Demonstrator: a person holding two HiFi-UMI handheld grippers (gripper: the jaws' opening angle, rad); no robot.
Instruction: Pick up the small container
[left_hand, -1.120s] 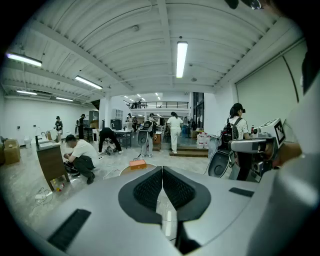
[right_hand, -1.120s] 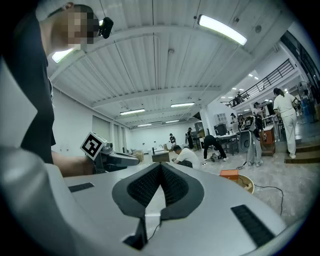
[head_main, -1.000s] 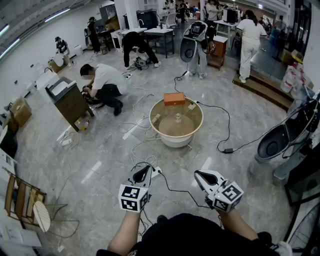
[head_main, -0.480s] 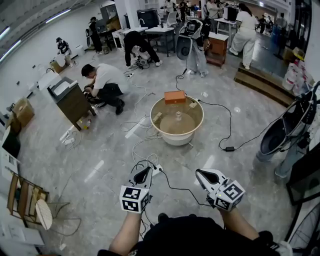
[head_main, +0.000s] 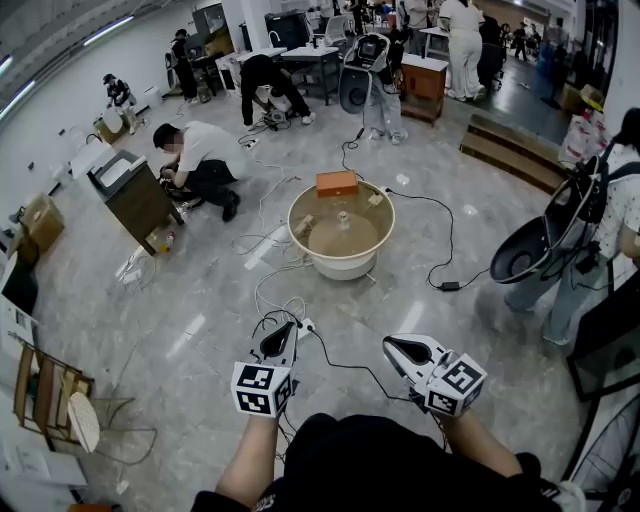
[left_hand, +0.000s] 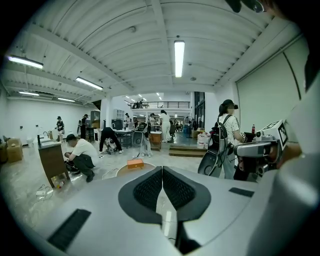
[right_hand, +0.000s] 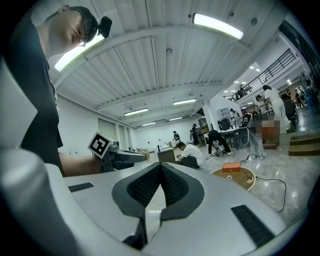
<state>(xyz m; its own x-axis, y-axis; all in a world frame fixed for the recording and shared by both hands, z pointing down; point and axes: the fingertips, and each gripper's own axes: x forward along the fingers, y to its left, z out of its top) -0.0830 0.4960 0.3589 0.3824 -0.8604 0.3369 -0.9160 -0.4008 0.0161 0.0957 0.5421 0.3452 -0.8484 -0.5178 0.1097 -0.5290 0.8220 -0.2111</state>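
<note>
Left gripper (head_main: 285, 333): jaws fully together in its own view, nothing held between them. Right gripper (head_main: 390, 344): pads meet at the tips, likewise empty. Both are held low in front of the person, above the marble floor (head_main: 200, 300), side by side and pointing toward the middle of the room.

Container noted: a round tub (head_main: 341, 268) with a white outer wall and a beige inside stands on the floor, well apart from both grippers and straight ahead of them. The small container (head_main: 343, 216) stands upright at about the centre of the tub; its detail is too small to make out. An orange box (head_main: 337, 183) sits at the far rim. A pale block (head_main: 303, 224) lies near the left rim and another pale piece (head_main: 374, 199) near the far right rim.

Obstructions on the floor between grippers and tub: a loose tangle of white cables (head_main: 272, 292) and a power strip (head_main: 306, 326) just beyond the left gripper's tips. A black cable (head_main: 436, 235) loops from the tub's right side to an adapter (head_main: 450, 286).

Surroundings: a crouching person (head_main: 205, 160) works beside a dark cabinet (head_main: 132, 192) to the left of the tub. Another person (head_main: 600, 250) stands at the right edge beside a black seat-shaped shell (head_main: 525, 258).
</note>
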